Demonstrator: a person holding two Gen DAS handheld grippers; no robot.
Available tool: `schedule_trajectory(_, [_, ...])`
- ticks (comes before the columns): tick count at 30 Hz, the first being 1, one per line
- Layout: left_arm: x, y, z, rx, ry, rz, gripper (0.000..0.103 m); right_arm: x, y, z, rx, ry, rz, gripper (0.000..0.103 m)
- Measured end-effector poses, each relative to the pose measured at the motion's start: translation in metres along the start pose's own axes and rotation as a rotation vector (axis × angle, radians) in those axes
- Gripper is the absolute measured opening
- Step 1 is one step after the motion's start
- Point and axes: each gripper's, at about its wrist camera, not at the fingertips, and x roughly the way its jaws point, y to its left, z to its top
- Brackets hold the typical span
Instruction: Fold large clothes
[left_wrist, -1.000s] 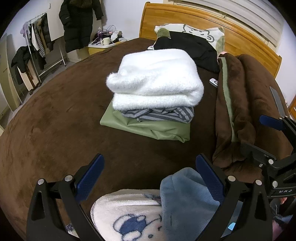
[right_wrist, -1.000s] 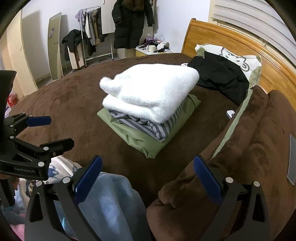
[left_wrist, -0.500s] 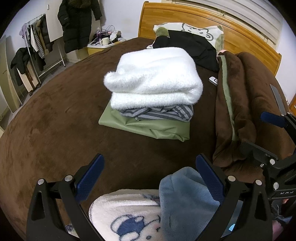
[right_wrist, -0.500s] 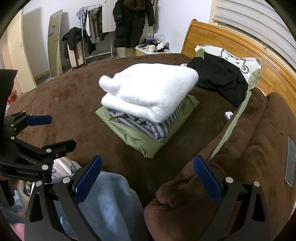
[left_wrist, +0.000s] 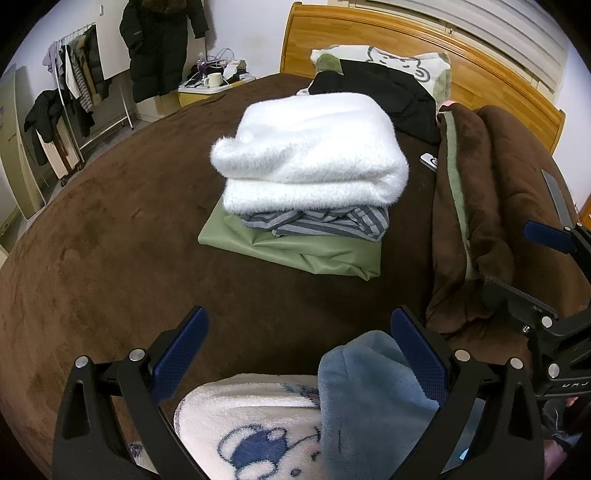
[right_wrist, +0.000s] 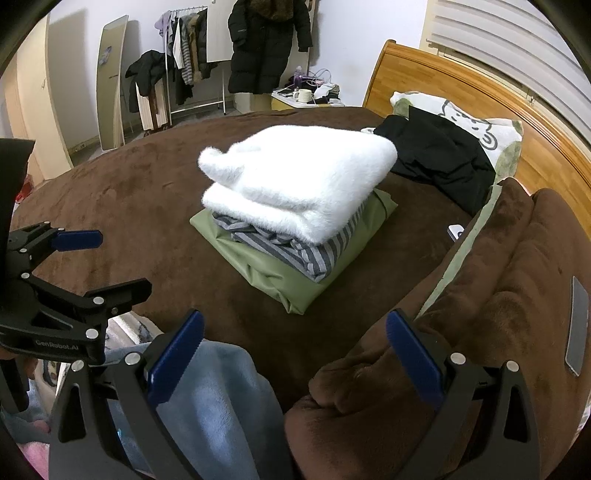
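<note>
Both tools agape, empty; folded stack (left_wrist: 310, 192) on bed (left_wrist: 110, 240)

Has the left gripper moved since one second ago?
Yes, slightly. In its own view the white sweater and headboard sit a little higher and further left, so the left gripper shifted.
</note>
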Motion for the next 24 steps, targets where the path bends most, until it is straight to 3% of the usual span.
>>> schedule_trajectory(24, [0.0022,-0.0002,0.0013,-0.007,-0.003,0.010,0.096,0.0030,-0.0009,-0.0020,-0.008,0.009,-0.003,0.097])
